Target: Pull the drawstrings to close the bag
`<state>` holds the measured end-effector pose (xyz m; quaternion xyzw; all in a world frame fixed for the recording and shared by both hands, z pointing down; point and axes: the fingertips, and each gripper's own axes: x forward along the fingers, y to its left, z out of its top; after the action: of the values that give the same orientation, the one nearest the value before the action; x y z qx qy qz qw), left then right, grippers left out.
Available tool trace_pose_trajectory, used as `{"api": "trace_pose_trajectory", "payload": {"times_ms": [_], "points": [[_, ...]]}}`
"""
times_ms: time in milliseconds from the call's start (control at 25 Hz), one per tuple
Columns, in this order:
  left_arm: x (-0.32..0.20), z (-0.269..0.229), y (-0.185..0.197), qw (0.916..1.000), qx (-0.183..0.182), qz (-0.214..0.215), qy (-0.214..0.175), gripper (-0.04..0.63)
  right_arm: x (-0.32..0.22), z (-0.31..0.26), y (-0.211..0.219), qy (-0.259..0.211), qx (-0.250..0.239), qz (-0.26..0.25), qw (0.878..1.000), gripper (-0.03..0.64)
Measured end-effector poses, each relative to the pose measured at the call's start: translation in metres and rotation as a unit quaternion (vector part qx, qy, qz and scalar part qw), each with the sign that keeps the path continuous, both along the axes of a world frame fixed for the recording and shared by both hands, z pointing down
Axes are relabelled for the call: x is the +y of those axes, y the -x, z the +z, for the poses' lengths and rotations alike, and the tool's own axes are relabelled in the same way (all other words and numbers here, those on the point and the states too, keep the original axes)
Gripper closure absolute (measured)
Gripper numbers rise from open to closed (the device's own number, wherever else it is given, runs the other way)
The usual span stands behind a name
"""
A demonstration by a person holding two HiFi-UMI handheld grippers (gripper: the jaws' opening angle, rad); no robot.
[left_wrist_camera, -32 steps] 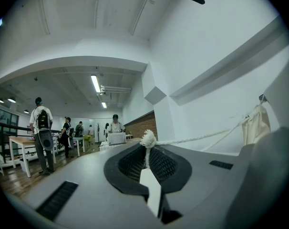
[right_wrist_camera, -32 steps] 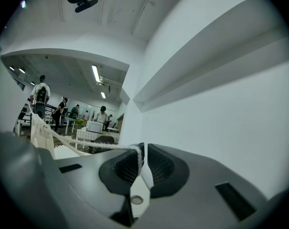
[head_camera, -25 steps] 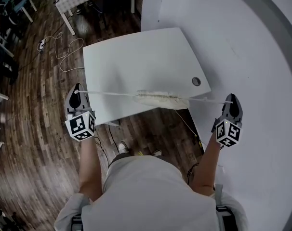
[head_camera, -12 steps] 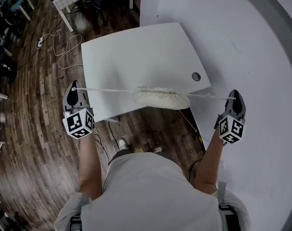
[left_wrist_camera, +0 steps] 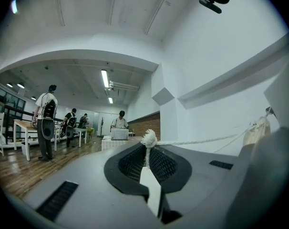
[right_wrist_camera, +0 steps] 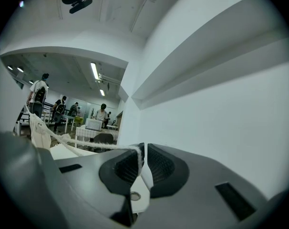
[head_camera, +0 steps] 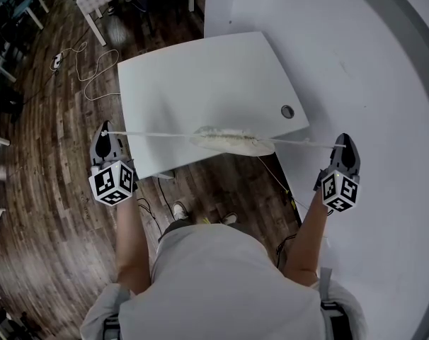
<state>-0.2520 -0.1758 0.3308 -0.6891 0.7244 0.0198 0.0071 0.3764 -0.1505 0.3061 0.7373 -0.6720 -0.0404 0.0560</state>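
Observation:
A cream drawstring bag [head_camera: 232, 141] hangs bunched over the front edge of the white table [head_camera: 200, 76], strung between two taut white cords. My left gripper [head_camera: 106, 136] is off the table's left front corner, shut on the left drawstring [head_camera: 154, 134]. Its knotted end [left_wrist_camera: 148, 138] sticks out above the closed left gripper [left_wrist_camera: 147, 160], and the bag [left_wrist_camera: 257, 130] shows at the far right of that view. My right gripper [head_camera: 344, 147] is past the table's right side, shut on the right drawstring [head_camera: 306, 144]. That cord [right_wrist_camera: 87, 144] runs from the right gripper [right_wrist_camera: 139, 157] to the bag [right_wrist_camera: 39, 132].
The table has a round cable hole [head_camera: 288, 111] near its right edge. A white wall [head_camera: 370, 62] rises on the right. Loose cables [head_camera: 94, 69] lie on the wooden floor to the left. People [left_wrist_camera: 46, 113] and other tables stand far across the room.
Both grippers have moved slightly further apart, each with its cord. The bag has narrowed a little and shifted slightly left and up between them.

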Motion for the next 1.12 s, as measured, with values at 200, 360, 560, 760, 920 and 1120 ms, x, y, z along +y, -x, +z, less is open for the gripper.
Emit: {"api": "trace_pose_trajectory", "payload": {"times_ms": [200, 360, 560, 760, 920, 1120], "points": [[0.002, -0.001, -0.001, 1.0, -0.001, 0.002, 0.001, 0.578, 0.003, 0.002, -0.002, 0.003, -0.004, 0.001, 1.0, 0.577], [0.0, -0.003, 0.001, 1.0, -0.002, 0.006, 0.001, 0.577, 0.003, 0.0, -0.001, 0.003, -0.004, 0.005, 1.0, 0.577], [0.001, -0.006, -0.005, 0.9999, -0.004, 0.012, -0.004, 0.577, 0.007, -0.001, -0.008, 0.0, -0.005, 0.008, 1.0, 0.577], [0.002, -0.007, -0.007, 0.9999, -0.002, 0.014, -0.003, 0.577, 0.01, -0.001, -0.011, 0.0, -0.005, 0.009, 1.0, 0.577], [0.001, -0.007, -0.007, 0.9999, 0.0, 0.016, -0.004, 0.577, 0.01, -0.004, -0.012, -0.002, -0.004, 0.01, 1.0, 0.577], [0.0, -0.007, -0.007, 0.9998, 0.001, 0.019, -0.003, 0.577, 0.012, -0.004, -0.011, -0.001, -0.005, 0.012, 1.0, 0.577]]}}
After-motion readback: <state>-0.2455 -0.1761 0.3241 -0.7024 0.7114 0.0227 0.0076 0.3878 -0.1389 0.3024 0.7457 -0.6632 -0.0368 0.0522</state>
